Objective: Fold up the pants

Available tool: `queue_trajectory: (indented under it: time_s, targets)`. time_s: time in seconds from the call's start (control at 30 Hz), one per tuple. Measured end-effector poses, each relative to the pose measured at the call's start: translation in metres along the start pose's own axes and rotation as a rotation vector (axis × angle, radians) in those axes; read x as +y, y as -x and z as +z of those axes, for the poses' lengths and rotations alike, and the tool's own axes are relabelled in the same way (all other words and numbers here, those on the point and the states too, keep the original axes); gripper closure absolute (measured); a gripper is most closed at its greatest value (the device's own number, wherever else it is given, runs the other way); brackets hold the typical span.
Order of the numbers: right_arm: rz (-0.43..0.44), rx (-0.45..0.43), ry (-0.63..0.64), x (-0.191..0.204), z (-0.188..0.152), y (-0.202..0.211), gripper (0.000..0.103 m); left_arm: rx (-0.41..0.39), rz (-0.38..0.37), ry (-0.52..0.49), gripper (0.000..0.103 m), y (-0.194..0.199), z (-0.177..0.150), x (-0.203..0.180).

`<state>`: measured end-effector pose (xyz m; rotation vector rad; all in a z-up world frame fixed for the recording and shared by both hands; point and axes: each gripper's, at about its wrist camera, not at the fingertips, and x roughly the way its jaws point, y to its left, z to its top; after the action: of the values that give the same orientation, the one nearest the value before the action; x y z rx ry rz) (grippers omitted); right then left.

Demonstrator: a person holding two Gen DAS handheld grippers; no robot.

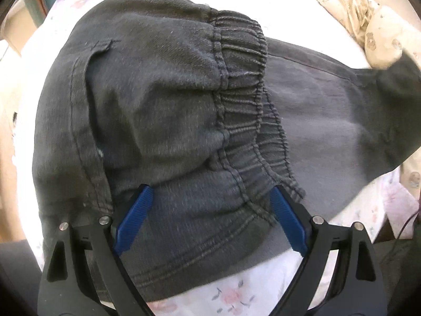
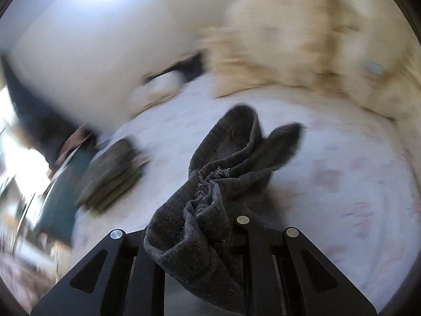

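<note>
Dark grey pants (image 1: pixel 158 92) lie spread on a floral sheet, with the gathered elastic waistband (image 1: pixel 242 92) running down the middle of the left wrist view. My left gripper (image 1: pixel 210 188) hovers over the cloth just below the waistband. It is open, its blue pads (image 1: pixel 134 218) wide apart with nothing pinched. In the blurred right wrist view, my right gripper (image 2: pixel 208 192) is shut on a bunched end of the pants (image 2: pixel 205 223), raised above the bed. The cloth drapes over its fingers and hides the pads.
The white floral sheet (image 1: pixel 231 297) covers the bed. Crumpled cream patterned cloth (image 1: pixel 363 18) lies at the far right. In the right wrist view a folded dark stack (image 2: pixel 113 173) sits at the left and a cream blanket (image 2: pixel 289 52) lies behind.
</note>
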<state>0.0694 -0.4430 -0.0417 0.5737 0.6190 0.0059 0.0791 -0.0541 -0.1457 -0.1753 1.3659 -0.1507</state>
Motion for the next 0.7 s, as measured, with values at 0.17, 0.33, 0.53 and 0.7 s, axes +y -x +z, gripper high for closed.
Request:
queue_trajectory:
  time_s: [0.17, 0.33, 0.53, 0.7]
  targets:
    - [0.221, 0.133, 0.181, 0.108, -0.073, -0.005, 0.087, -0.002, -0.004, 0.002, 0.015, 0.006, -0.007, 0.013]
    - [0.251, 0.430, 0.250, 0.147, -0.176, -0.058, 0.082, -0.034, -0.009, 0.075, 0.015, 0.019, -0.008, 0.037]
    - [0.204, 0.534, 0.285, 0.142, -0.214, -0.065, 0.045, -0.146, 0.021, 0.101, 0.021, 0.052, -0.008, 0.053]
    - [0.274, 0.486, 0.137, 0.119, -0.171, -0.039, 0.038, -0.274, 0.075, 0.094, 0.020, 0.076, -0.001, 0.051]
